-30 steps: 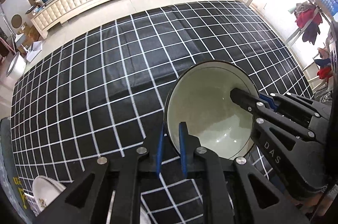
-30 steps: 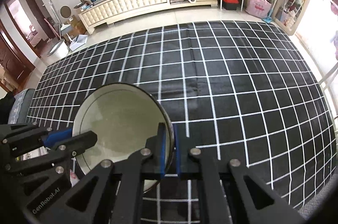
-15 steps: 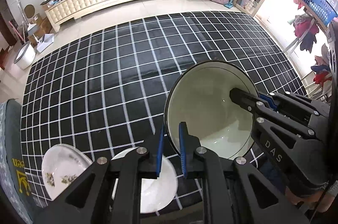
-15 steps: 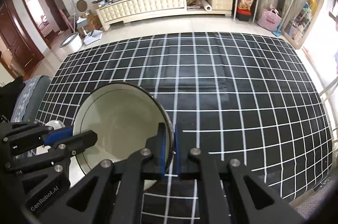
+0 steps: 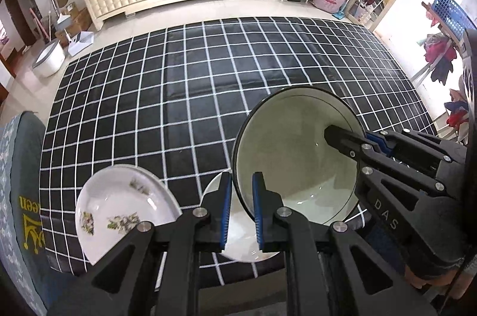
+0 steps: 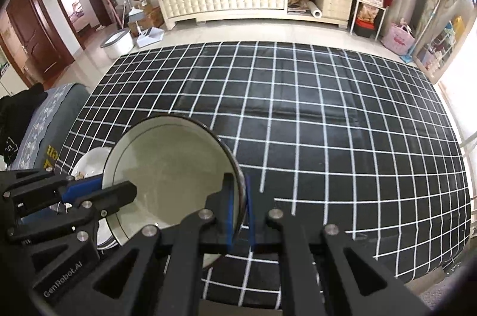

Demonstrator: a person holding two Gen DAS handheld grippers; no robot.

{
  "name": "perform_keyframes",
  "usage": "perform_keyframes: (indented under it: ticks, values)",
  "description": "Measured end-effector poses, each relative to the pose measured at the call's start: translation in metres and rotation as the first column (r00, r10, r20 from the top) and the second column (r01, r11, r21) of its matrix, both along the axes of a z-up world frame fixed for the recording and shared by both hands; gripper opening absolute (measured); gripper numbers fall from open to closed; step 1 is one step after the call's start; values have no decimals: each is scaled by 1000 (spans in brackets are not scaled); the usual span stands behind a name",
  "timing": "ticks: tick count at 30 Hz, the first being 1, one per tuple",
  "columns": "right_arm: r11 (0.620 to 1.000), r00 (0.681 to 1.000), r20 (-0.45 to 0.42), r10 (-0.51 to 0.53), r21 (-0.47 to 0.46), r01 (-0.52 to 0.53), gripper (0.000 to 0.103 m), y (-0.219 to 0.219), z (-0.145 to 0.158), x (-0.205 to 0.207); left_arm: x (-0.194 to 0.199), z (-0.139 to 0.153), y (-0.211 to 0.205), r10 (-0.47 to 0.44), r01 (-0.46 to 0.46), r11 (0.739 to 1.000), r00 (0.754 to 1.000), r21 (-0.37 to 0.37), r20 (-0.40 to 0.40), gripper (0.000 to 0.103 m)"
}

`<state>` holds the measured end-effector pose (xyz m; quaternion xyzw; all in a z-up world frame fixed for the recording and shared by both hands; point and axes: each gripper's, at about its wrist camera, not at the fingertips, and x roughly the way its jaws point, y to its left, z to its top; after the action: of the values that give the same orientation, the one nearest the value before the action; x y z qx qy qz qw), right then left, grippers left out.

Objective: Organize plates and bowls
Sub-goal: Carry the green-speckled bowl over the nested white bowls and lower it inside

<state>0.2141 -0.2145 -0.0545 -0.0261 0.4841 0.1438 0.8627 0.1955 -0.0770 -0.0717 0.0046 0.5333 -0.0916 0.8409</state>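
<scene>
Bowl [image 5: 298,155]: large, pale inside, dark rim, held off the surface between both grippers. In the left wrist view it sits at 4 o'clock of frame; in the right wrist view [image 6: 170,170] at 8 o'clock.

Left gripper [image 5: 241,211]: fingers nearly closed, blue pads pinching the bowl's near-left rim, one finger inside, one outside. Right gripper [image 6: 238,214]: fingers likewise closed down on the opposite rim, wall clamped between the pads. Each gripper shows in the other's camera, reaching in from the side: the right one [image 5: 369,140] at 3 o'clock, the left one [image 6: 86,191] at 9 o'clock.

Below the bowl, plain white plate [image 5: 241,244] on the surface, partly hidden by the left fingers. Just beside it toward 8 o'clock, a floral plate [image 5: 119,208], white with green sprigs, near the surface's near-left corner; cannot tell whether the two touch.

Surface [image 5: 184,95]: black cloth with white grid, otherwise bare toward 12 o'clock. Grey cushion [image 5: 18,197] with yellow lettering at 8 o'clock. Beyond: tiled floor, a cream cabinet [image 6: 235,3] at 12 o'clock loaded with clutter.
</scene>
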Motion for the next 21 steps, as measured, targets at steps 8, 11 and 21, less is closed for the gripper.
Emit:
perform_keyframes:
  ticks: [8,11,21]
  values:
    - [999,998,-47,30,-22,-31,10,28,-20,-15,-22,-18,27,28,-29,1000,999,-5,-37,12]
    - [999,997,-73,39,-35,-42,10,37,-32,-17,-27,-30,34,39,-40,999,997,-15,-59,12]
    - [998,990,-136,28,-54,-35,9,37,-54,-19,-35,-58,35,31,-34,999,994,-19,-103,12]
